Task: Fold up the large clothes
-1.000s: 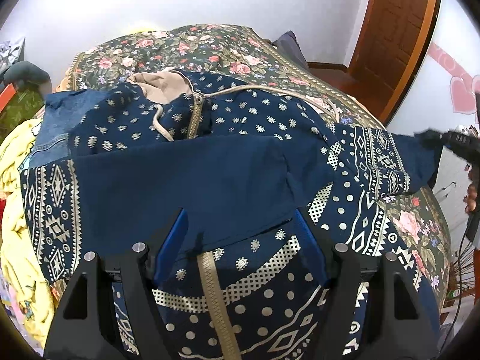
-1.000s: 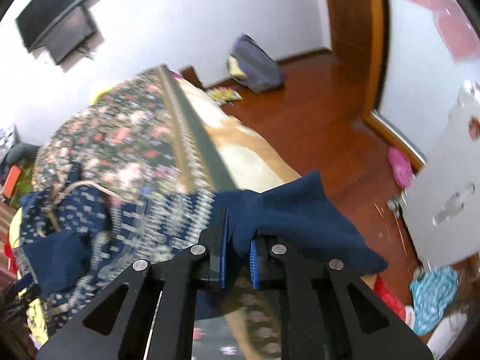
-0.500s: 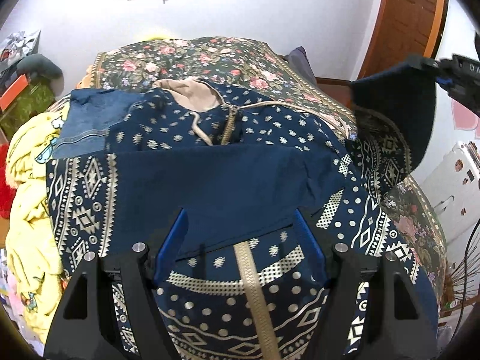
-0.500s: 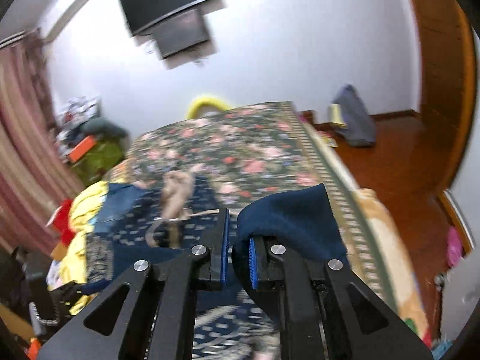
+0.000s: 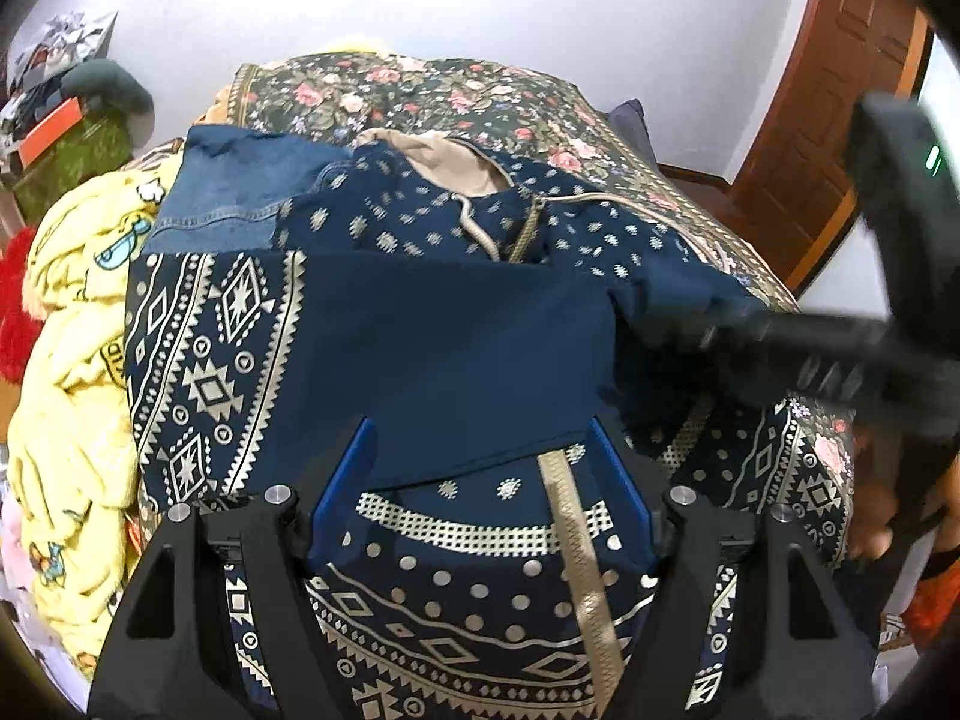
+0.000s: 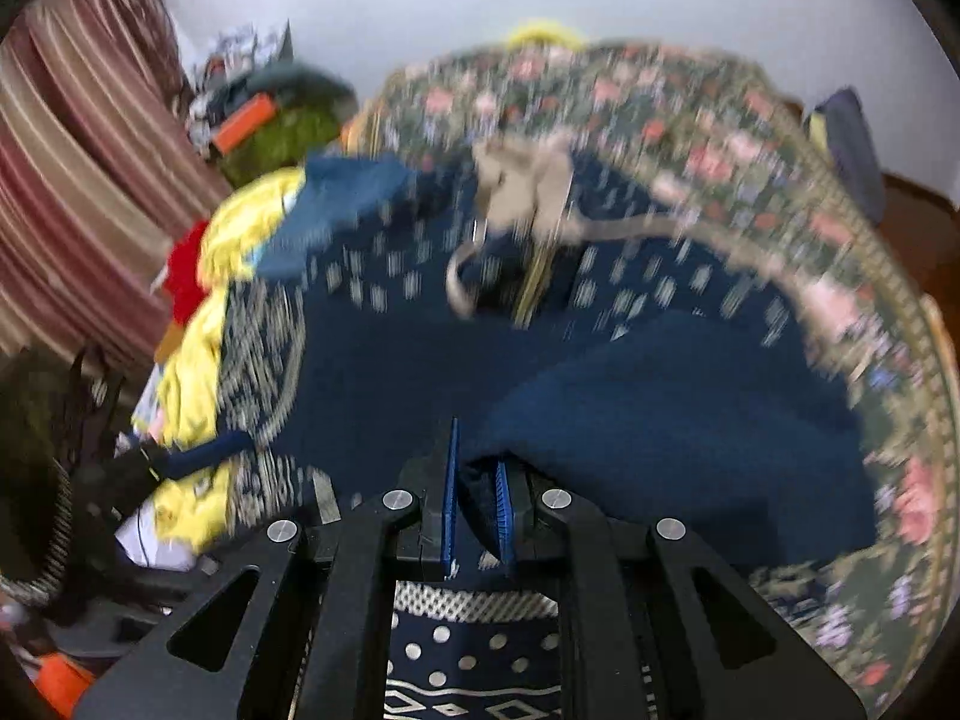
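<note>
A bed [image 5: 456, 102] covered with a floral spread is seen against a white wall, a wooden door [image 5: 840, 90] standing beyond the left claw [image 5: 480, 474] on its right side and striped curtains [image 6: 78, 180] hanging far to the left of the right claw [image 6: 477, 510]. A navy patterned hoodie [image 5: 420, 324] is spread on the bed directly ahead of both claws, zipper up, its beige-lined hood at the far end. Yellow bedding [image 5: 72, 360] and folded jeans [image 5: 240, 192] are piled to the left of the left claw. The left claw is held wide apart over the hem, nothing gripped. The right claw is clamped on the navy sleeve [image 6: 660, 420]. Half a second ago that sleeve was held high at the right of the bed; it has since been carried across the hoodie's front, and the right wrist view is blurred.
</note>
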Available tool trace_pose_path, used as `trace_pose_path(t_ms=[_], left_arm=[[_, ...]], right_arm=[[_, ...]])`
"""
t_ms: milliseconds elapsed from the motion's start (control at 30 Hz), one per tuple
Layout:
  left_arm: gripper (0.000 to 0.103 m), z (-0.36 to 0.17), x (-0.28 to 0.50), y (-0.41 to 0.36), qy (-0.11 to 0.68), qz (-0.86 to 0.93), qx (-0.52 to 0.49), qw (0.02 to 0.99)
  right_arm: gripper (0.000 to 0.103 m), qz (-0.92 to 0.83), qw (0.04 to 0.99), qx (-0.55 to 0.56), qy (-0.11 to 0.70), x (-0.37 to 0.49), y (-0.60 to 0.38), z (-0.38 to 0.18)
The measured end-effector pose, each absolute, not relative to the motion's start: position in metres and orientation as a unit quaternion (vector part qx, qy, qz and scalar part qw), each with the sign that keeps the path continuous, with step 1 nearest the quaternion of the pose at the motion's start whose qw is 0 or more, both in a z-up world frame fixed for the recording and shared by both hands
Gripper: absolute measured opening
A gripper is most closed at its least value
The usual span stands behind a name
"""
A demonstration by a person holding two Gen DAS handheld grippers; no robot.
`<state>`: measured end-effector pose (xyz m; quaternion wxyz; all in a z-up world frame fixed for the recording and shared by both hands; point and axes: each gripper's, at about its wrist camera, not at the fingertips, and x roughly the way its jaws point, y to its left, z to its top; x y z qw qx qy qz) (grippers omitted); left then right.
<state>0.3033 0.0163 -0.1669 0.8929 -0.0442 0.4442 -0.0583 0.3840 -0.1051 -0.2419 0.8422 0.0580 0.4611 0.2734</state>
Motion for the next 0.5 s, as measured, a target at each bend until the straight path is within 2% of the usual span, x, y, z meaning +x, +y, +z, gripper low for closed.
trace_pose_path(t_ms=[333,433,500], left_arm=[[0.071,-0.175,0.298,0.024,0.456,-0.056,-0.049,0.887],[0.071,-0.173,0.298,0.019,0.455,-0.058,-0.041,0.888],[0.071,-0.171,0.297,0.016,0.454,-0.060,-0.037,0.888]], right_arm=[[0.015,0.265,0.799,0.048,0.537,0.384,-0.100,-0.271],[0.028,0.270,0.792,0.042,0.547,0.382,-0.103,-0.266],[0.044,0.275,0.795,0.033,0.540,0.376,-0.106,-0.260]])
